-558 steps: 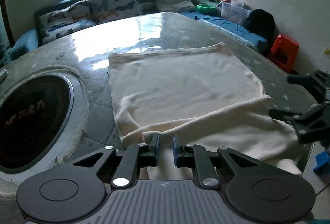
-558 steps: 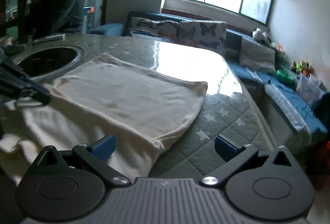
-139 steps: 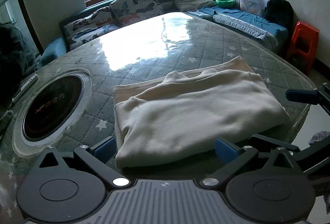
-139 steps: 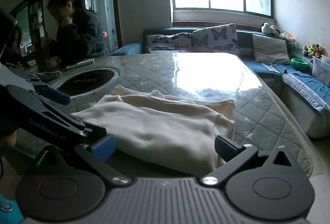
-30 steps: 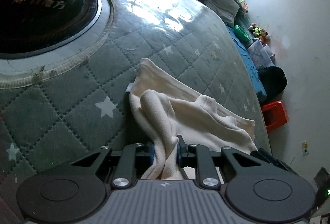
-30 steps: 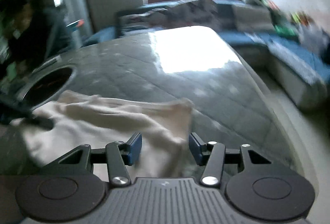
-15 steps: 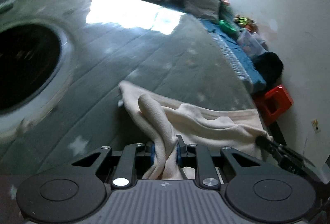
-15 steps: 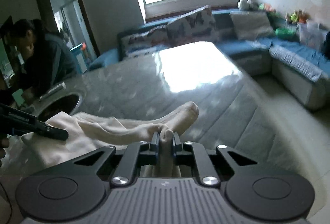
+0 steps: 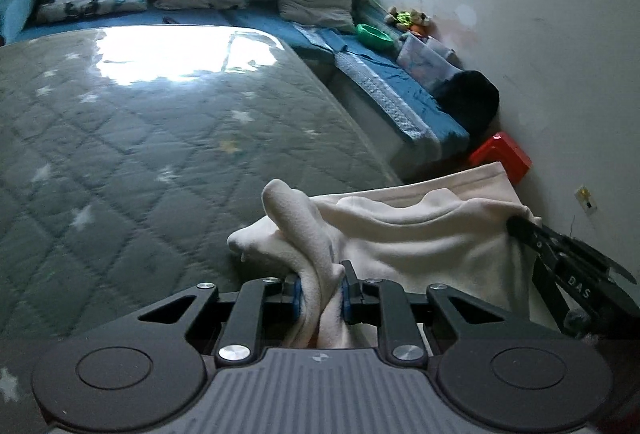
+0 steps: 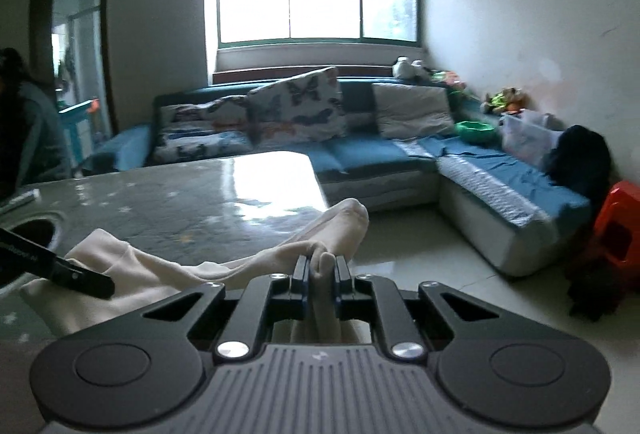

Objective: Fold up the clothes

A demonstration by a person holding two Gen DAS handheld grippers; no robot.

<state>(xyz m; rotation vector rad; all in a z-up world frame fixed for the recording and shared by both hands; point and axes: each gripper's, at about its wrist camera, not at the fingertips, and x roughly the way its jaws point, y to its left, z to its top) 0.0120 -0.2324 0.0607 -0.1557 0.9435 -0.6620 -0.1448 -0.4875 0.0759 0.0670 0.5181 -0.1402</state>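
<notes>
So on the left, a bunched corner of the cream fleece garment [image 9: 420, 234] is being pinched tight by the left gripper [image 9: 320, 292], low over the quilted star-print table cover [image 9: 140, 138]. Over on the right, the other corner is being squeezed between the right gripper's [image 10: 322, 284] pressed-together fingers near the table edge. Looks like a fold is being carried mid-step; next, both corners probably need laying down evenly before being released.
</notes>
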